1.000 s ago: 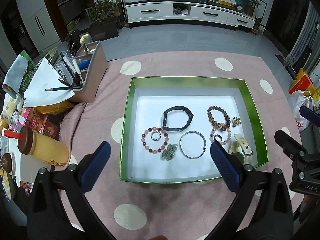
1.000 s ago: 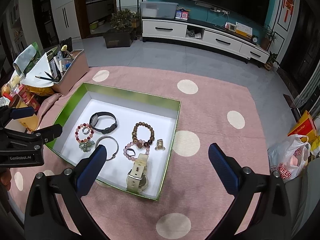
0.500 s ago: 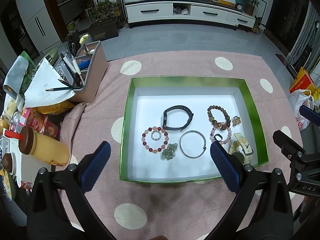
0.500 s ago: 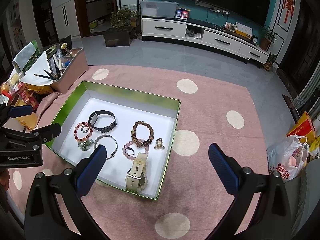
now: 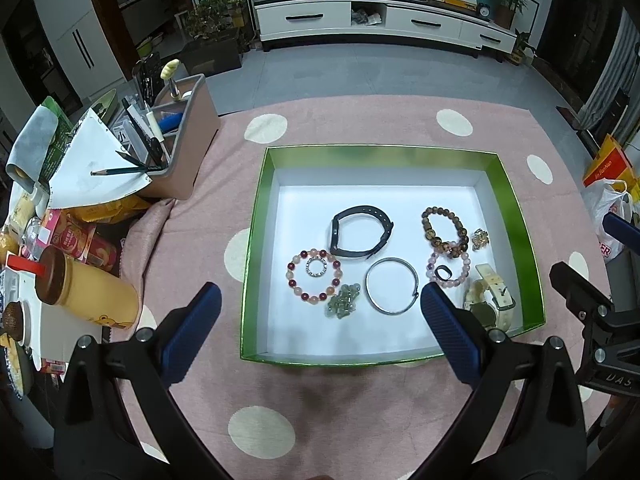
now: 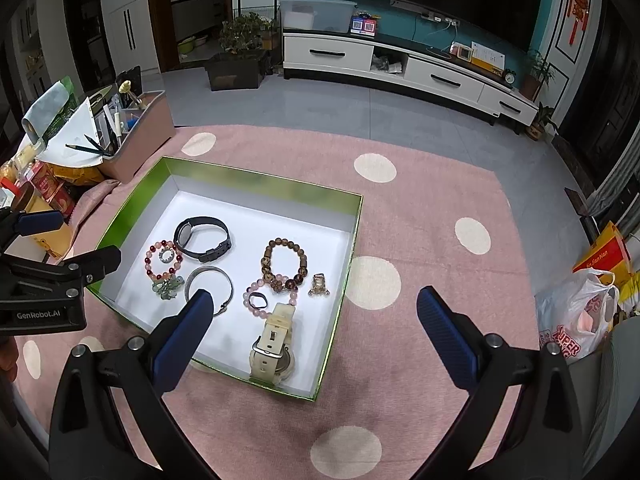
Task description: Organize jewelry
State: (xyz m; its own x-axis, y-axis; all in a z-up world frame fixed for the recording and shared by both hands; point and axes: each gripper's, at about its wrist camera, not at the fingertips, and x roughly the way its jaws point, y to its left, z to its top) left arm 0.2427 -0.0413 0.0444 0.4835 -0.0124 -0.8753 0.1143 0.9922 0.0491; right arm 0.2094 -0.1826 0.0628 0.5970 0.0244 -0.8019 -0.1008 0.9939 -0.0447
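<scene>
Green-walled box point(image 5: 256, 248) holds the jewelry; both tongs, left point(image 5: 316, 312) and right point(image 6: 312, 312), gape wide and empty. Better to descend straight over the silver bangle point(image 5: 392, 291), avoiding neighbours.

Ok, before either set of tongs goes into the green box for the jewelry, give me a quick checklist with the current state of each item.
1. Left tongs open and empty: ok.
2. Right tongs open and empty: ok.
3. Green box uncovered, pieces reachable from above: ok.
4. Silver bangle lies apart from its neighbours: ok.
5. Brown bead bracelet clear of the pink bead bracelet: not ok, they touch.
6. Where sorted pieces should go: cannot tell.
</scene>
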